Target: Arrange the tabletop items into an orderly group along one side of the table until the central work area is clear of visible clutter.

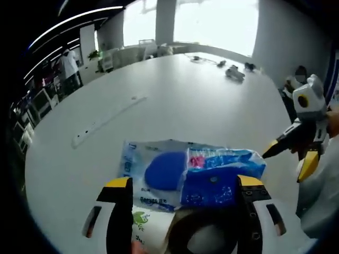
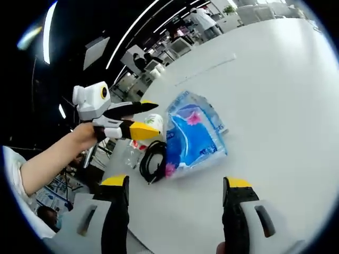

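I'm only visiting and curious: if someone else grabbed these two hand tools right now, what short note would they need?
Left gripper: open, holding nothing, jaws either side of a black cable coil and just short of the blue plastic packet.
Right gripper: open, holding nothing, hovering over bare table near the same packet.
Things: the packet, the cable coil and a white cup with a green print sit close together near the table's edge. A few small items lie at the far side.
Done: those three appear loosely grouped.
Left: probably tidy the group and bring over the far items.
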### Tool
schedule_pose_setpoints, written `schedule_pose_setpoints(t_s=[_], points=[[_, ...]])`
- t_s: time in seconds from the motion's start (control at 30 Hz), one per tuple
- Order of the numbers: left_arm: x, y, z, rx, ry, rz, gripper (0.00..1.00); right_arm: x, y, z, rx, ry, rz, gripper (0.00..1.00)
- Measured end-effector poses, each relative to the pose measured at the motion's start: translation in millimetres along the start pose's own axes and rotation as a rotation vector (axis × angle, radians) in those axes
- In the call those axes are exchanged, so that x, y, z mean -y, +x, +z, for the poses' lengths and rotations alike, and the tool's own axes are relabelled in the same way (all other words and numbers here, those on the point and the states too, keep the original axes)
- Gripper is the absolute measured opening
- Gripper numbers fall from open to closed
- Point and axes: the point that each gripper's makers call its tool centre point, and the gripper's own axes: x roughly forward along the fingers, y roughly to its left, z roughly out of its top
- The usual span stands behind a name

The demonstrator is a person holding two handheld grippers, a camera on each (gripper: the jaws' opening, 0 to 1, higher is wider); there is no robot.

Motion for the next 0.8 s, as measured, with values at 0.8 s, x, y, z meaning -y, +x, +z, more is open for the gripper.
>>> schedule_pose_setpoints(t_s=[0.8], points=[[6.9,20.4,-8.9,-0.057,0.007,-0.041,0.69,4.4,18.5,3.5,0.026,0.095,-0.034,0.63]])
